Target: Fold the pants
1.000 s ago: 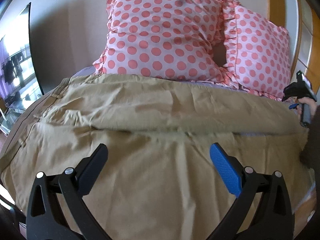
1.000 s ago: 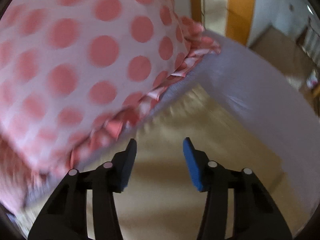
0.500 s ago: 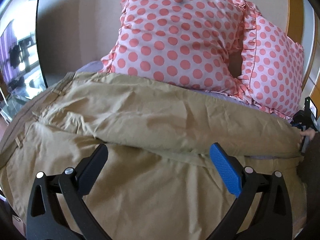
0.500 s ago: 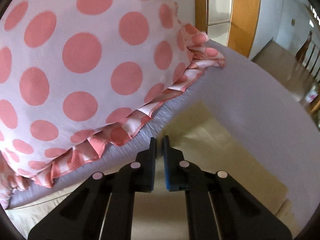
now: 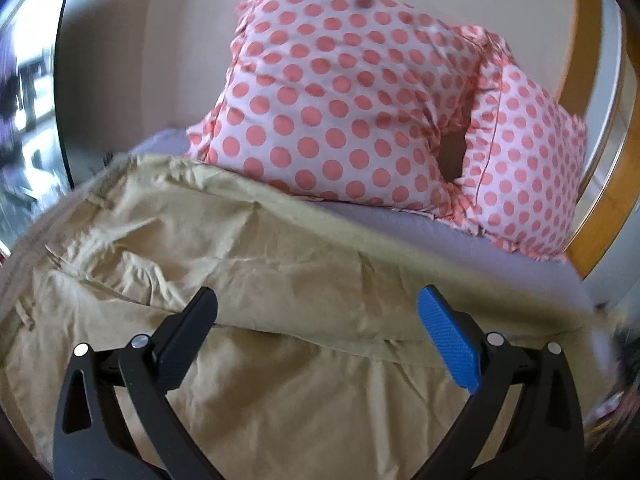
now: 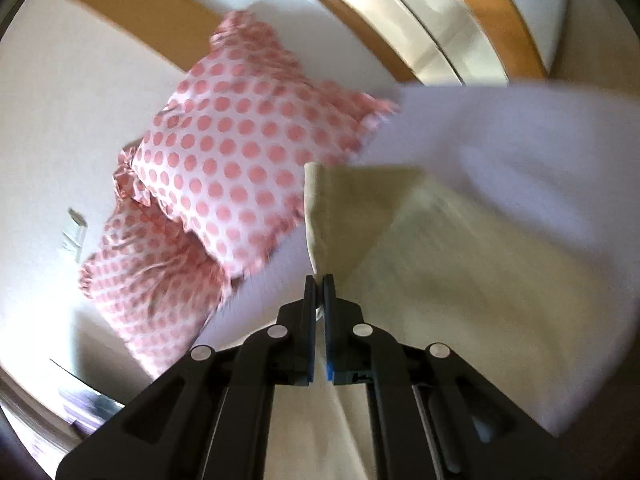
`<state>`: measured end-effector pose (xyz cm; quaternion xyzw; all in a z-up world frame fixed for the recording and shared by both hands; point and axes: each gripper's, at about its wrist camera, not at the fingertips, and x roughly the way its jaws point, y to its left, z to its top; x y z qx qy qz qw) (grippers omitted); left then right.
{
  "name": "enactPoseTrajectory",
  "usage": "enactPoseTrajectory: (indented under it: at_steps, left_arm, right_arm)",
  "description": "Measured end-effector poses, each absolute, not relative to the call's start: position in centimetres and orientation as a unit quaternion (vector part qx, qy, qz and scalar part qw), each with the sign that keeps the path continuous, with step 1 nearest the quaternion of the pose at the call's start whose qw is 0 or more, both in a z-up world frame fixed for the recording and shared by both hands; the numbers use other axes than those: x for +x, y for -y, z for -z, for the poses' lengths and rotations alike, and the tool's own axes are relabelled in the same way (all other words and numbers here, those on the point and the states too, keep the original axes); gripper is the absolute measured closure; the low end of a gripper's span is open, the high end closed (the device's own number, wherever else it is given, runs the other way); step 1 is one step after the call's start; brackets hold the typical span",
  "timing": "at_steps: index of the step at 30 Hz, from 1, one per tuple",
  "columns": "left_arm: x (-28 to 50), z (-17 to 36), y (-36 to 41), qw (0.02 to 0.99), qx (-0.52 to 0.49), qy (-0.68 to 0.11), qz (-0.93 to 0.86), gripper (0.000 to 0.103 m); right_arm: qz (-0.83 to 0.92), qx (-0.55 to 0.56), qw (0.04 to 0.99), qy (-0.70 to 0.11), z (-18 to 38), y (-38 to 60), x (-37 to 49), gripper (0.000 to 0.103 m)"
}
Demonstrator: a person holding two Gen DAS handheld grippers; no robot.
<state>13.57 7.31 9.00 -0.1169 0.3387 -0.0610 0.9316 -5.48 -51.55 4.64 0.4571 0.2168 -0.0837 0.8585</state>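
Left gripper (image 5: 318,320): my jaws stood wide apart, hovering over the pants (image 5: 248,264), which were spread on the bed (image 5: 460,236).
Right gripper (image 6: 319,284): I clamped a lifted pants (image 6: 348,208) hem corner.
Edges: pillows (image 5: 344,104) lay just beyond the far fold.

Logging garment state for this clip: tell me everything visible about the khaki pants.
The pants are khaki-tan, a thin woven fabric by the look, creased and wrinkled. They lie spread across the lavender bed sheet in front of two polka-dot pillows, one leg lying partly over the other. The right gripper is shut on a hemmed leg end, lifting it so the stitched cuff stands up. The left gripper is open above the fabric; contact is not discernible.
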Motion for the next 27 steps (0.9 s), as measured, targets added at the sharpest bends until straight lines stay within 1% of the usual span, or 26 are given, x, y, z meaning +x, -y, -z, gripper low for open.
enactPoseTrajectory:
  at_steps: [2, 6, 7, 8, 10, 11, 12, 13, 18, 19, 20, 21, 22, 23, 24, 27]
  left_arm:
    - [13.7, -9.2, -8.2, 0.927, -0.148, -0.338, 0.071, 0.003]
    - [13.3, -9.4, -8.4, 0.924, -0.16, -0.338, 0.083, 0.003]
    - [13.1, -9.4, -8.3, 0.925, -0.153, -0.337, 0.082, 0.003]
    - [12.8, -9.5, -8.2, 0.927, -0.145, -0.336, 0.08, 0.003]
    - [12.2, -9.6, -8.2, 0.931, -0.128, -0.332, 0.074, 0.003]
    - [12.1, -9.6, -8.4, 0.932, -0.126, -0.332, 0.072, 0.003]
    - [12.0, -9.5, -8.7, 0.932, -0.128, -0.332, 0.07, 0.003]
    - [11.9, -9.4, -9.0, 0.931, -0.133, -0.333, 0.07, 0.003]
    - [12.5, -8.9, -10.6, 0.922, -0.156, -0.347, 0.069, 0.003]
    - [12.8, -8.9, -10.6, 0.922, -0.156, -0.348, 0.069, 0.003]
    - [13.2, -8.8, -10.7, 0.921, -0.156, -0.35, 0.068, 0.003]
    - [13.8, -8.8, -10.7, 0.919, -0.156, -0.356, 0.065, 0.004]
    - [14.4, -8.7, -10.8, 0.916, -0.157, -0.363, 0.064, 0.004]
    - [15.1, -8.5, -10.9, 0.912, -0.162, -0.371, 0.064, 0.006]
    - [15.8, -8.2, -11.1, 0.907, -0.169, -0.38, 0.065, 0.01]
    - [18.0, -7.4, -11.7, 0.891, -0.201, -0.403, 0.065, 0.015]
  right_arm:
    - [0.085, 0.477, 0.843, -0.236, -2.4, 50.9, -7.4, 0.099]
    - [0.075, 0.488, 0.829, -0.262, -1.2, 50.4, -7.3, 0.097]
    - [0.074, 0.492, 0.825, -0.267, -1.0, 50.3, -7.6, 0.094]
    - [0.076, 0.496, 0.82, -0.276, -0.8, 50.4, -7.3, 0.092]
    - [0.079, 0.5, 0.814, -0.286, -0.6, 50.4, -7.6, 0.078]
    - [0.081, 0.505, 0.809, -0.289, -0.2, 50.5, -7.7, 0.073]
    - [0.085, 0.509, 0.805, -0.294, 0.1, 50.5, -7.9, 0.063]
    - [0.09, 0.515, 0.798, -0.3, 0.5, 50.6, -7.8, 0.06]
    - [0.101, 0.517, 0.799, -0.289, 0.4, 50.5, -7.6, 0.06]
    - [0.102, 0.514, 0.802, -0.286, 0.4, 50.6, -7.3, 0.07]
    - [0.101, 0.504, 0.81, -0.282, 0.4, 50.8, -6.6, 0.087]
    - [0.095, 0.499, 0.816, -0.276, 0.4, 51.1, -6.2, 0.101]
    - [0.086, 0.503, 0.819, -0.262, 0.3, 51.6, -6.2, 0.101]
    - [0.067, 0.518, 0.821, -0.231, -0.2, 52.4, -6.7, 0.101]
    - [0.059, 0.518, 0.825, -0.216, -0.6, 52.7, -6.9, 0.101]
    - [0.049, 0.498, 0.847, -0.178, -2.7, 53.3, -7.5, 0.101]
